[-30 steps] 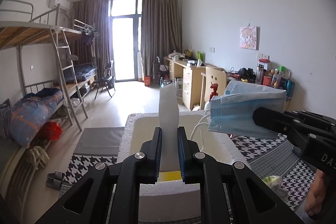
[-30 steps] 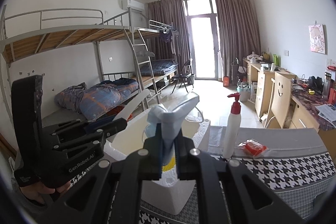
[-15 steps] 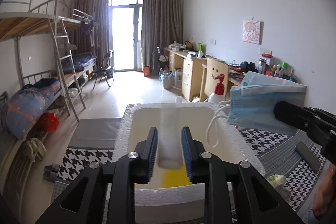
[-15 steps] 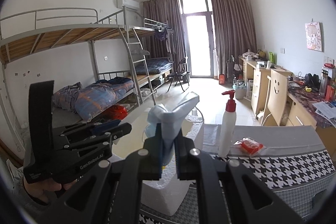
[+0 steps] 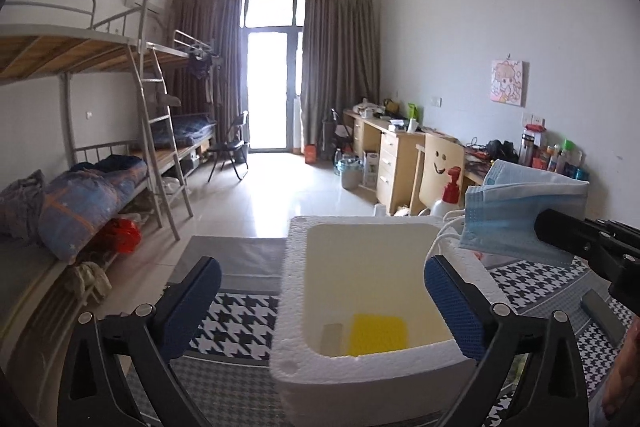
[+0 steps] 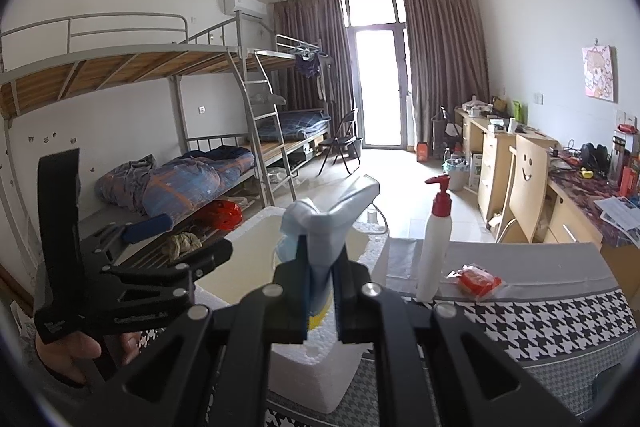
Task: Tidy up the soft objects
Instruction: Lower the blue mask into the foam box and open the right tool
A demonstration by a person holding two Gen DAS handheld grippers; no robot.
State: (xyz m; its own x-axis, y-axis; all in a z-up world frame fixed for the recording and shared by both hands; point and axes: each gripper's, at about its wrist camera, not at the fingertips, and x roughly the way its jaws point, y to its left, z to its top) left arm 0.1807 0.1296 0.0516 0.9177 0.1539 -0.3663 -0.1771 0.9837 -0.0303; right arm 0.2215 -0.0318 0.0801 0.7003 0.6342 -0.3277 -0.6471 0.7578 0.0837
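The left gripper (image 5: 320,301) has just sprung wide, empty, above the foam box (image 5: 296,311); the right gripper (image 6: 322,281) pinches the blue mask (image 6: 326,223), next to go in.

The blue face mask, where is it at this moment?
The blue face mask is clamped in the right claw, held in the air over the right edge of the white foam box, in front of the pump bottle.
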